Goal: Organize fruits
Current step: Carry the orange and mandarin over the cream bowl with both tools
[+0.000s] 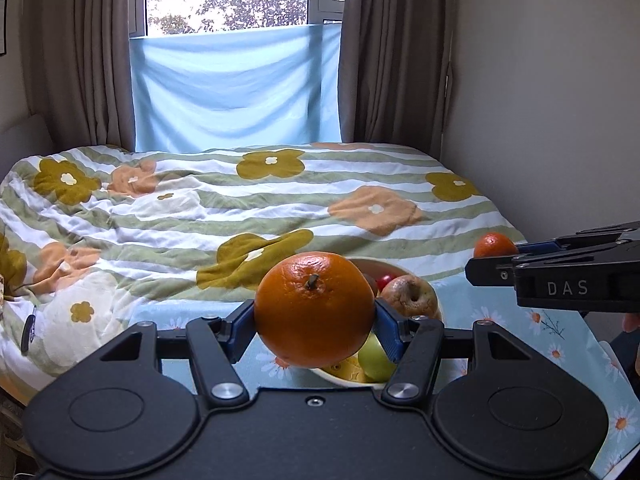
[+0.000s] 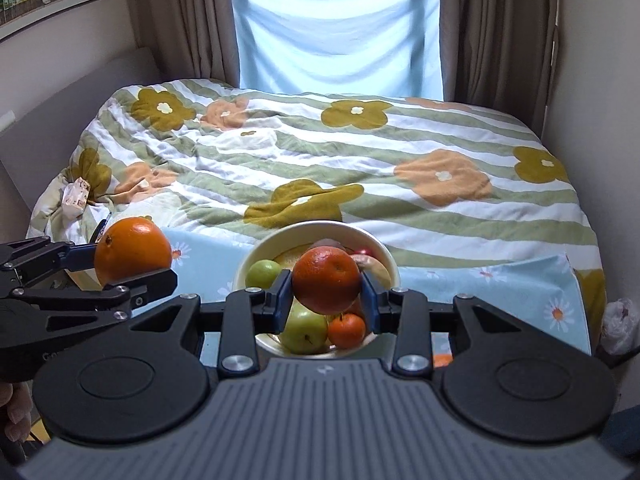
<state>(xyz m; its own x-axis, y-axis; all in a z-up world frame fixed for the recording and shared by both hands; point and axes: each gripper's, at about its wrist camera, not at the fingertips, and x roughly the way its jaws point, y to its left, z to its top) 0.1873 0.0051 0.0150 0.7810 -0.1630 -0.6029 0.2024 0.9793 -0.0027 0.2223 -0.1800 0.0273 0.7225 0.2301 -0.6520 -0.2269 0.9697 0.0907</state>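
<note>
My left gripper [image 1: 315, 320] is shut on a large orange [image 1: 315, 309] and holds it above the near left side of a cream fruit bowl [image 2: 382, 254]. It also shows in the right wrist view [image 2: 132, 256] at the left. My right gripper [image 2: 326, 298] is shut on a smaller orange [image 2: 327, 280], held over the bowl. That orange shows in the left wrist view [image 1: 494, 245] at the right. The bowl holds a green apple [image 2: 304, 330], another green fruit [image 2: 263, 273], a small tangerine [image 2: 346, 330], a brownish pear [image 1: 410, 296] and a red fruit [image 1: 386, 280].
The bowl stands on a light blue daisy-print cloth [image 2: 500, 284] on a table. Behind it is a bed with a striped flower quilt [image 2: 320, 152]. A window with brown curtains and a blue sheet [image 2: 336, 36] is at the back. A wall stands at the right.
</note>
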